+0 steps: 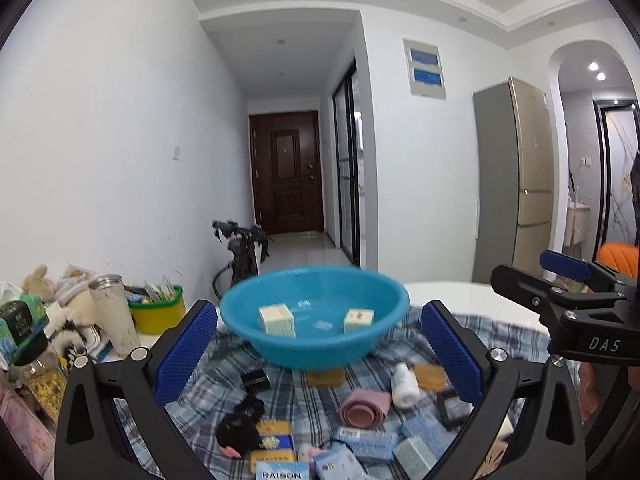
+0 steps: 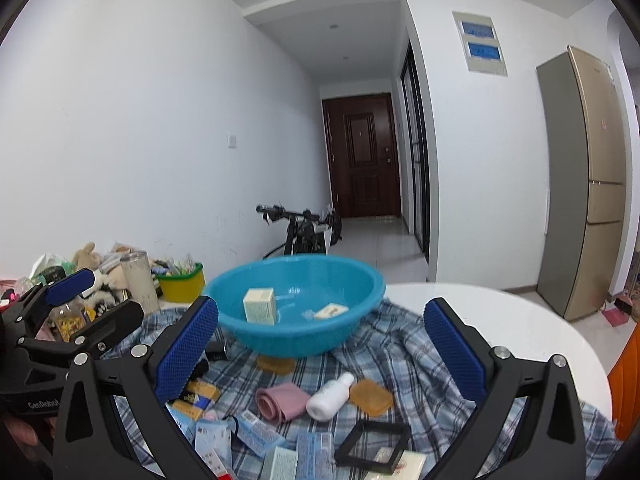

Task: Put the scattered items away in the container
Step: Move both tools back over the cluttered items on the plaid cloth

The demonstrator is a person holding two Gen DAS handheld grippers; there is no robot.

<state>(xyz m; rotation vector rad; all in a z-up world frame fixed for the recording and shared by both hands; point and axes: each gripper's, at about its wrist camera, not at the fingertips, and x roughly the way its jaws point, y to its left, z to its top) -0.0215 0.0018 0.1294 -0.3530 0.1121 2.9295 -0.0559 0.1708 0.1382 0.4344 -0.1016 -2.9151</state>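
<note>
White bottle lies flat mid-cloth, cap toward the blue basin. Left gripper and right gripper: jaws spread wide, holding nothing.

We find a round white table carrying the work, its near part covered by a rumpled blue plaid cloth and its right side bare. Directly on the table top along the left edge we note a yellow tub, a pale tumbler and a heap of soft toys, close together just beside the cloth. A blue basin sits on the cloth, with small boxes and toiletries scattered in front of it.
</note>
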